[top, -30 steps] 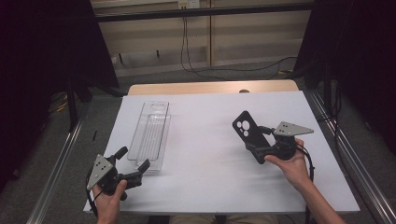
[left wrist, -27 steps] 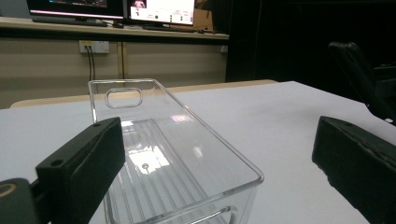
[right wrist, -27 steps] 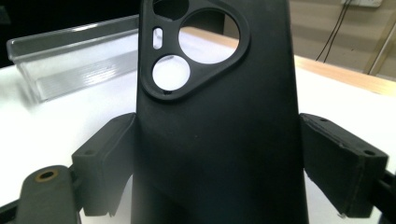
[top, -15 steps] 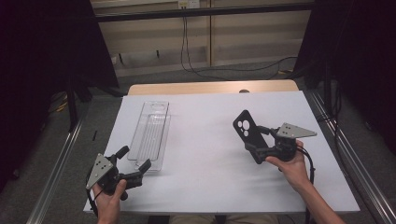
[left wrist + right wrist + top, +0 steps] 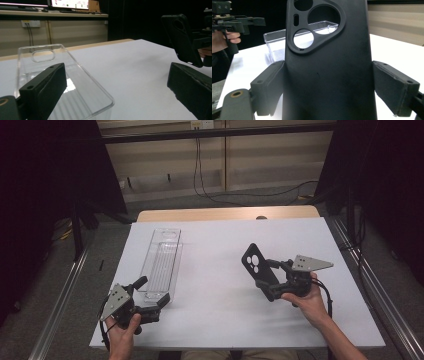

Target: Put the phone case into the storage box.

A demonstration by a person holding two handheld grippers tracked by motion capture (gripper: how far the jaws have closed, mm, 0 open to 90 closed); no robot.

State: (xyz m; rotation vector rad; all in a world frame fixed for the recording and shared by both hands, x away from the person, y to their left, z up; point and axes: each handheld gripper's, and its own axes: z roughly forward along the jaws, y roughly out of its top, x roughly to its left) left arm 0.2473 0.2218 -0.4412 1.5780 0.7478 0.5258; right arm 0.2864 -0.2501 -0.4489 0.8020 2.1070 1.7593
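**Black phone case held aloft as clear case waits on the table**

Nearest the person, the left gripper point(image 5: 150, 297) sat with jaws wide apart and empty, just at the near end of the clear case point(image 5: 162, 262), much as it had a second earlier. Right of the clear case, the right gripper point(image 5: 272, 282) stayed clamped on the black phone case point(image 5: 255, 265), now tipped slightly more upright — the pairing of the two seemed not yet begun. Beneath the clear case lay a white table point(image 5: 215, 320); beyond it, a wooden edge point(image 5: 225, 214), trailing cables point(image 5: 200, 175) and dark curtains point(image 5: 50, 195).
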